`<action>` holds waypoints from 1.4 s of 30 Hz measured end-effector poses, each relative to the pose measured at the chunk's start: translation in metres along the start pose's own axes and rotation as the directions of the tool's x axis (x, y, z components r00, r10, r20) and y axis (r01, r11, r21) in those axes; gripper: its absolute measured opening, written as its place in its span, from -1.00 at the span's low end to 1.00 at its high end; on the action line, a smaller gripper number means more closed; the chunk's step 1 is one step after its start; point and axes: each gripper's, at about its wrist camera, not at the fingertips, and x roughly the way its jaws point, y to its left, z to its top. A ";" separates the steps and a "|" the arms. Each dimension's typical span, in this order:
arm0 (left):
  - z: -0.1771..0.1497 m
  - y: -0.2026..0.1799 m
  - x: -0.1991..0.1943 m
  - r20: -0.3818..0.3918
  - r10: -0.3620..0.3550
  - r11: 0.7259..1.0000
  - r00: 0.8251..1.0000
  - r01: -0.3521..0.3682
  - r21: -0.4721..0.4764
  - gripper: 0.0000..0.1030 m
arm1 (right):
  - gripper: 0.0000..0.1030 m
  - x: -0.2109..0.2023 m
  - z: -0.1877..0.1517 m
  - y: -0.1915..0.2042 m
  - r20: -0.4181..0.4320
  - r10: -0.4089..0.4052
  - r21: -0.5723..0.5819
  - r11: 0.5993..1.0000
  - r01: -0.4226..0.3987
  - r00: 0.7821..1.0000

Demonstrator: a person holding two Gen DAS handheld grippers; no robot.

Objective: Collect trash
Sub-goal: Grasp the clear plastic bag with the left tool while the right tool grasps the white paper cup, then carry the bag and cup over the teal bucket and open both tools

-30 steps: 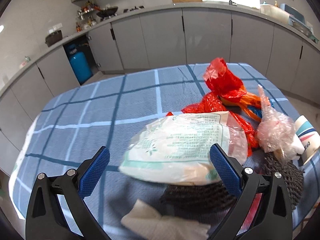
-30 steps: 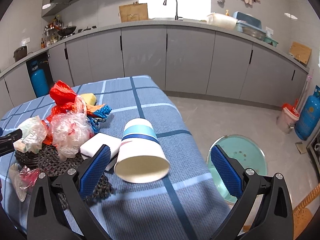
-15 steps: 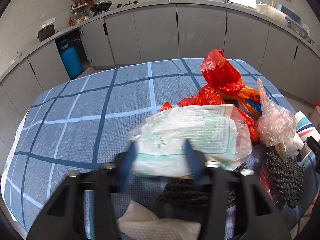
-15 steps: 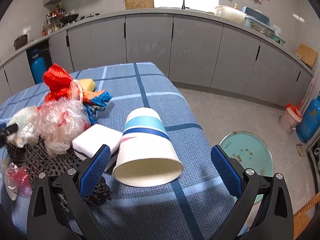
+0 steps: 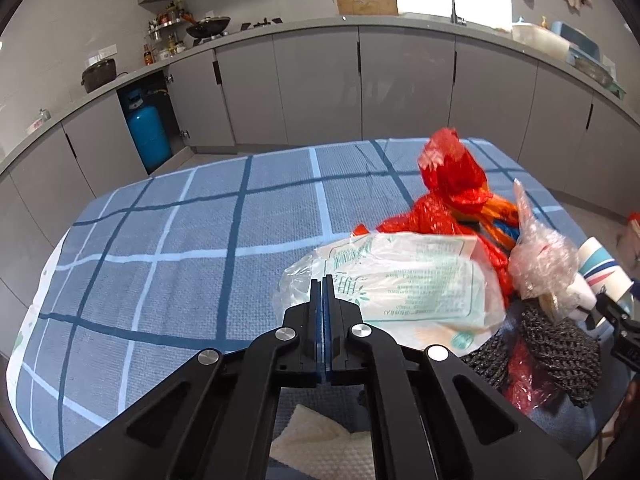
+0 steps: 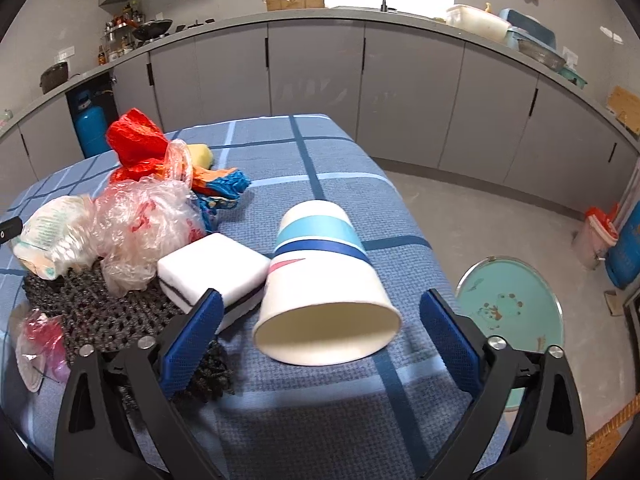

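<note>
Where left view crops it: paper cup (image 6: 320, 276) whole; sponge (image 6: 212, 270).

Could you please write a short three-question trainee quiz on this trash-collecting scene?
1. True or false: the paper cup stands upright.
2. Which gripper is shut on the printed plastic wrapper: A left gripper, B right gripper?
3. What white block lies beside the cup?

Key: 1 false, it lies on its side, mouth toward the camera. 2 A. 3 the white sponge, on the black mesh mat.
</note>
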 end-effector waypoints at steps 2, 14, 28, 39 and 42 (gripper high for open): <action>0.002 0.005 -0.007 0.014 0.005 1.000 1.000 -0.005 -0.007 -0.97 | 0.60 0.001 0.000 0.002 -0.005 0.026 0.001 1.000 -0.026 1.000; 0.025 0.012 -0.046 0.141 0.051 0.999 0.989 -0.050 -0.013 -0.97 | 0.28 -0.017 0.005 0.005 0.069 0.093 -0.012 0.996 -0.092 0.993; 0.064 -0.040 -0.081 0.272 -0.044 0.998 0.961 0.028 0.063 -0.97 | 0.28 -0.048 0.019 -0.033 0.158 0.045 0.047 0.997 -0.053 0.986; 0.091 -0.131 -0.090 0.308 -0.210 0.969 0.928 0.154 0.194 -0.97 | 0.28 -0.062 0.013 -0.109 0.182 -0.075 0.162 0.986 0.045 0.981; 0.094 -0.165 -0.087 0.294 -0.267 0.950 0.918 0.199 0.241 -0.97 | 0.28 -0.062 0.006 -0.138 0.171 -0.124 0.203 0.975 0.088 0.977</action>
